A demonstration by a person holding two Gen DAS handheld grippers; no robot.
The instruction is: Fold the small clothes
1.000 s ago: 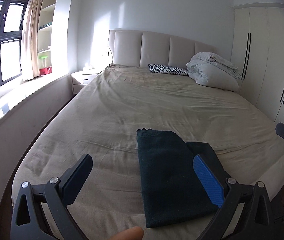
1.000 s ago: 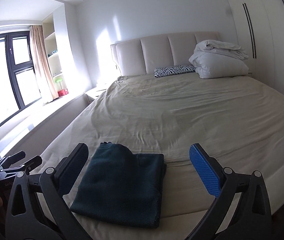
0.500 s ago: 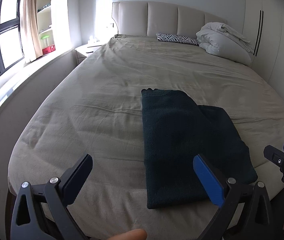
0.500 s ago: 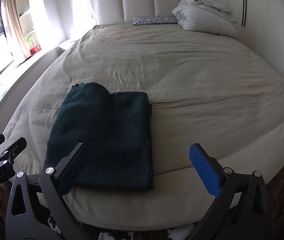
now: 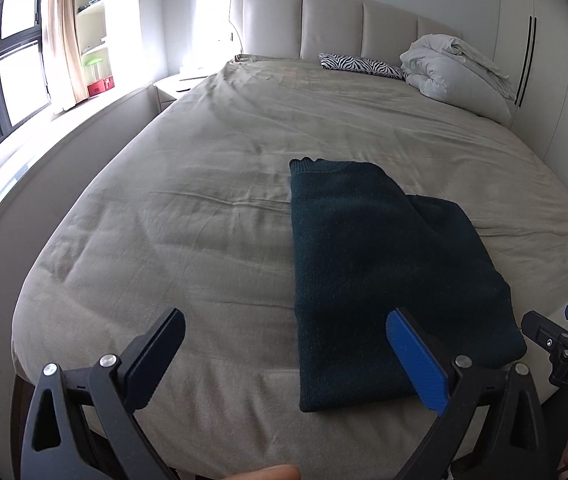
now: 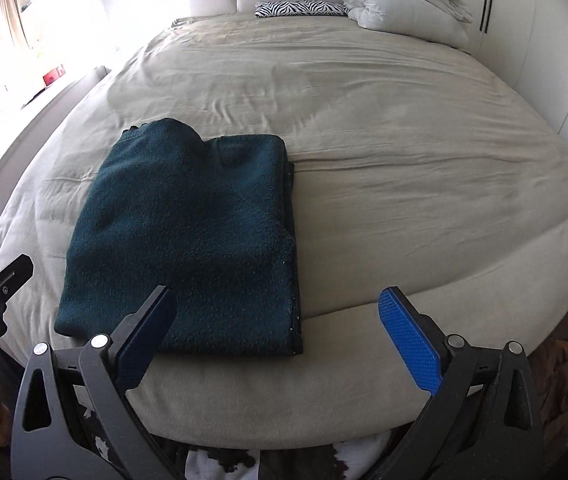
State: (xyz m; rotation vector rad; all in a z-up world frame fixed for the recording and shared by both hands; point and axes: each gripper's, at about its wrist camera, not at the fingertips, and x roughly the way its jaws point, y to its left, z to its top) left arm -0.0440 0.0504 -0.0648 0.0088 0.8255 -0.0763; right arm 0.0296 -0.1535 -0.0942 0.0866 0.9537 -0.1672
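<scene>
A dark green knitted garment [image 5: 380, 268] lies folded into a flat rectangle near the foot edge of the bed; it also shows in the right wrist view [image 6: 188, 236]. My left gripper [image 5: 284, 354] is open and empty, held above the foot edge just left of the garment. My right gripper [image 6: 276, 336] is open and empty, held above the garment's near right corner. Each gripper shows at the edge of the other's view.
The beige bed [image 5: 212, 184] fills both views. A zebra-print pillow [image 5: 360, 65] and a bundled white duvet [image 5: 456, 74] lie at the padded headboard. A nightstand [image 5: 174, 86] and window ledge are left; white wardrobes [image 5: 540, 64] right.
Both grippers have risen and tilted down, so I now look down on the folded garment. Both stay open and empty. The garment has not moved.
</scene>
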